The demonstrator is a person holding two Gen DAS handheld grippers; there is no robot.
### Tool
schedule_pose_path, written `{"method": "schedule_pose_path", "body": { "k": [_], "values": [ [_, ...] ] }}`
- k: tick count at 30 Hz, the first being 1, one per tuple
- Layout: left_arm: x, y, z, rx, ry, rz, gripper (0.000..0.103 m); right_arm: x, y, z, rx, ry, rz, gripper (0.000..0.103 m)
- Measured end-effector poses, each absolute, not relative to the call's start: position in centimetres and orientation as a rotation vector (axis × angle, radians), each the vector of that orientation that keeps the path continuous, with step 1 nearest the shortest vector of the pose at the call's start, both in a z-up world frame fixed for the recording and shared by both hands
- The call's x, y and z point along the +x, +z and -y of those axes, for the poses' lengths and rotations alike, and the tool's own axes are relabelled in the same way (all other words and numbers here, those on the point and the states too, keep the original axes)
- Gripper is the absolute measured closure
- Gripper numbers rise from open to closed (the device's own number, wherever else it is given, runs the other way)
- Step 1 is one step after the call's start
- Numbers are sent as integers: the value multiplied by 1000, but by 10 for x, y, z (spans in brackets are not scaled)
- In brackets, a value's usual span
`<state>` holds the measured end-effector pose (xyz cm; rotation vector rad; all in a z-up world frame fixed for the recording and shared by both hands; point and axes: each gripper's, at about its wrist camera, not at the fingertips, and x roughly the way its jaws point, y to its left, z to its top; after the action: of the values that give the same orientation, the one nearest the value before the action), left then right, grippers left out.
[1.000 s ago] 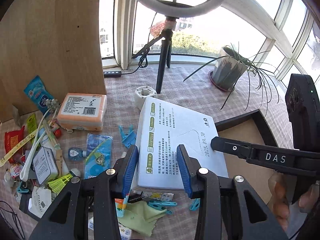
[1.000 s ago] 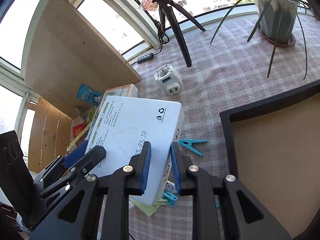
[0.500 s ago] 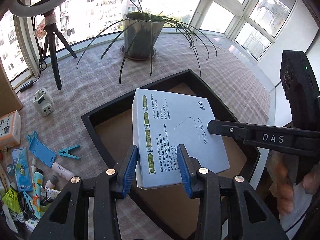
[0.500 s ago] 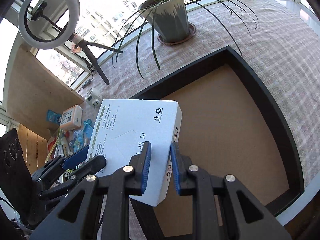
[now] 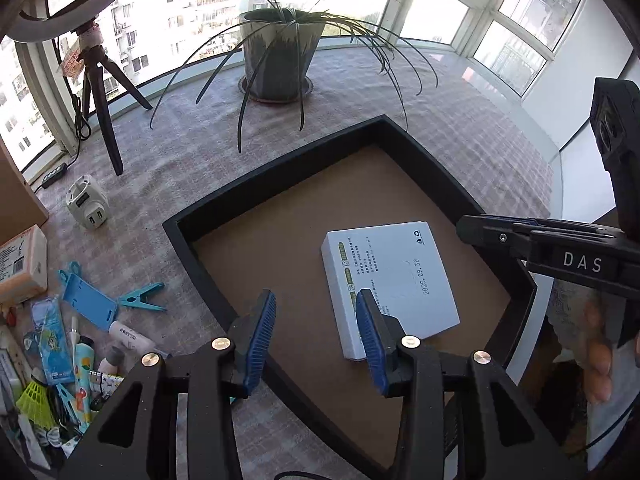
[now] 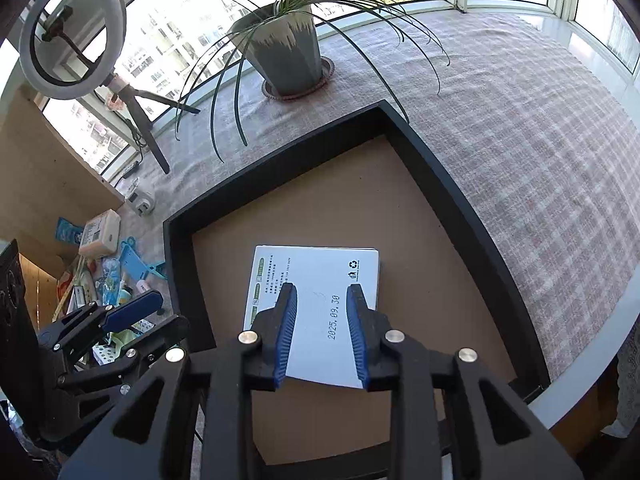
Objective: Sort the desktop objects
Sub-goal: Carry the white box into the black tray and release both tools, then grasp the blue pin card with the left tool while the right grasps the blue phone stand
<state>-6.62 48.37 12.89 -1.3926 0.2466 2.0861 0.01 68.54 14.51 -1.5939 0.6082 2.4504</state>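
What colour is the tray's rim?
Black, around a brown floor; the tray rim shows best in the right wrist view.

I see curved windows (image 5: 436, 12) wrapping the bench (image 6: 540, 128), bright daylight and apartment blocks outside. Checked cloth covers the bench. Potted plant (image 5: 280, 60) and ring light (image 6: 72, 36) on tripod near the glass; wooden panel (image 6: 44, 168) at left.

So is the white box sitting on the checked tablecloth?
No, the white box lies flat inside the black tray, on its brown bottom.
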Motion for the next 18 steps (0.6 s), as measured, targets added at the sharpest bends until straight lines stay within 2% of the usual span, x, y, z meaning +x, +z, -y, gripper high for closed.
{"method": "schedule_pose_path", "body": {
  "k": [5,6,11,14,18],
  "values": [
    [-92,127,-425,-1460,2188,-202,56,-23,150,-645,-1656,2542,-553,71],
    [-98,126,-411,-1478,2218,-188,52,-29,152,-635,-1667,2566,-530,69],
    [-125,119,-342,-1587,2309,-93,49,-65,153,-575,-1752,2699,-387,56],
    [-139,113,-307,-1637,2383,-98,44,-88,147,-541,-1801,2745,-314,55],
    [-158,95,-265,-1730,2424,-56,43,-115,133,-495,-1897,2790,-240,55]
  ]
}}
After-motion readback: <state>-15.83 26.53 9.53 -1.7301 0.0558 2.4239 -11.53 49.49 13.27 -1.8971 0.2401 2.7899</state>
